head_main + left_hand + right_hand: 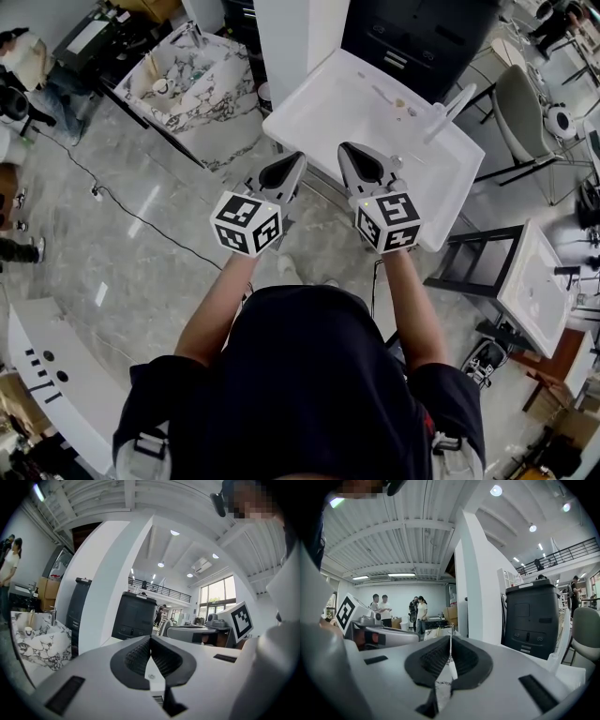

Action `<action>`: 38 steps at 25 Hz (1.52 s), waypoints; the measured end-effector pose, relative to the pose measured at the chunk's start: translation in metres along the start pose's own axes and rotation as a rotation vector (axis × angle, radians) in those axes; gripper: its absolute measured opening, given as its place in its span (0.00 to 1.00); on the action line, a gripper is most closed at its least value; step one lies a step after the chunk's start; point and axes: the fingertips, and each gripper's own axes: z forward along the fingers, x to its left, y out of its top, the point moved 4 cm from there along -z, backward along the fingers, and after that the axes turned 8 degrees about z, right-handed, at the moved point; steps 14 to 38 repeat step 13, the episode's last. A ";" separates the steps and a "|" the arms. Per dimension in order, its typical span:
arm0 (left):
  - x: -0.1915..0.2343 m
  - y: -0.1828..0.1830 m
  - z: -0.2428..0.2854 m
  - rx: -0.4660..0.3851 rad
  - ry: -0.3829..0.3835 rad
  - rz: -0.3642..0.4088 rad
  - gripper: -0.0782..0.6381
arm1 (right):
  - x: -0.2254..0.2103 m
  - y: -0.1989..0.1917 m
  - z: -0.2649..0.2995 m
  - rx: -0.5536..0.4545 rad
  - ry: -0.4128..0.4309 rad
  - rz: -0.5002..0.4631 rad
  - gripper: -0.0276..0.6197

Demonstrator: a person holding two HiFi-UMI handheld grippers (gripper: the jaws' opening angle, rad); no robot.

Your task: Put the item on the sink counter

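The white sink counter [328, 103] stands ahead of me in the head view, with a clear faucet [448, 105] at its right end. Both grippers hover side by side over its near edge. My right gripper [343, 147] is shut, and a thin chain with a small white piece [450, 668] runs through the seam of its jaws. My left gripper [302, 157] is shut with nothing between its pads [140, 657]. A few small bits [401, 105] lie on the counter top near the faucet.
A marble-patterned basin [197, 84] sits to the left, and a black cabinet [412, 37] stands behind the counter. A grey chair [520, 103], a black frame [469, 267] and another white basin [539, 281] are at the right. People stand far off [419, 611]. A cable [112, 202] crosses the floor.
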 end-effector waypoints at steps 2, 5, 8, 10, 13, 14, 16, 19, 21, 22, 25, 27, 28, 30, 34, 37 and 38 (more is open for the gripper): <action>-0.007 0.000 -0.003 0.000 0.000 0.004 0.12 | 0.002 -0.001 -0.006 -0.001 0.004 0.002 0.10; -0.011 -0.001 -0.009 0.001 0.004 0.009 0.12 | 0.006 -0.003 -0.010 -0.003 0.009 0.003 0.10; -0.014 0.000 -0.016 -0.007 0.020 0.005 0.12 | 0.011 -0.005 -0.015 -0.005 0.015 0.003 0.10; -0.016 0.002 -0.019 -0.017 0.029 -0.001 0.12 | 0.013 -0.005 -0.018 -0.006 0.018 0.004 0.10; -0.019 0.005 -0.021 -0.026 0.032 0.004 0.12 | 0.016 -0.006 -0.022 -0.007 0.022 0.005 0.10; -0.019 0.005 -0.021 -0.026 0.032 0.004 0.12 | 0.016 -0.006 -0.022 -0.007 0.022 0.005 0.10; -0.019 0.005 -0.021 -0.026 0.032 0.004 0.12 | 0.016 -0.006 -0.022 -0.007 0.022 0.005 0.10; -0.019 0.005 -0.021 -0.026 0.032 0.004 0.12 | 0.016 -0.006 -0.022 -0.007 0.022 0.005 0.10; -0.019 0.005 -0.021 -0.026 0.032 0.004 0.12 | 0.016 -0.006 -0.022 -0.007 0.022 0.005 0.10; -0.019 0.005 -0.021 -0.026 0.032 0.004 0.12 | 0.016 -0.006 -0.022 -0.007 0.022 0.005 0.10; -0.019 0.005 -0.021 -0.026 0.032 0.004 0.12 | 0.016 -0.006 -0.022 -0.007 0.022 0.005 0.10; -0.019 0.005 -0.021 -0.026 0.032 0.004 0.12 | 0.016 -0.006 -0.022 -0.007 0.022 0.005 0.10; -0.019 0.005 -0.021 -0.026 0.032 0.004 0.12 | 0.016 -0.006 -0.022 -0.007 0.022 0.005 0.10; -0.019 0.005 -0.021 -0.026 0.032 0.004 0.12 | 0.016 -0.006 -0.022 -0.007 0.022 0.005 0.10; -0.019 0.005 -0.021 -0.026 0.032 0.004 0.12 | 0.016 -0.006 -0.022 -0.007 0.022 0.005 0.10; -0.019 0.005 -0.021 -0.026 0.032 0.004 0.12 | 0.016 -0.006 -0.022 -0.007 0.022 0.005 0.10; -0.019 0.005 -0.021 -0.026 0.032 0.004 0.12 | 0.016 -0.006 -0.022 -0.007 0.022 0.005 0.10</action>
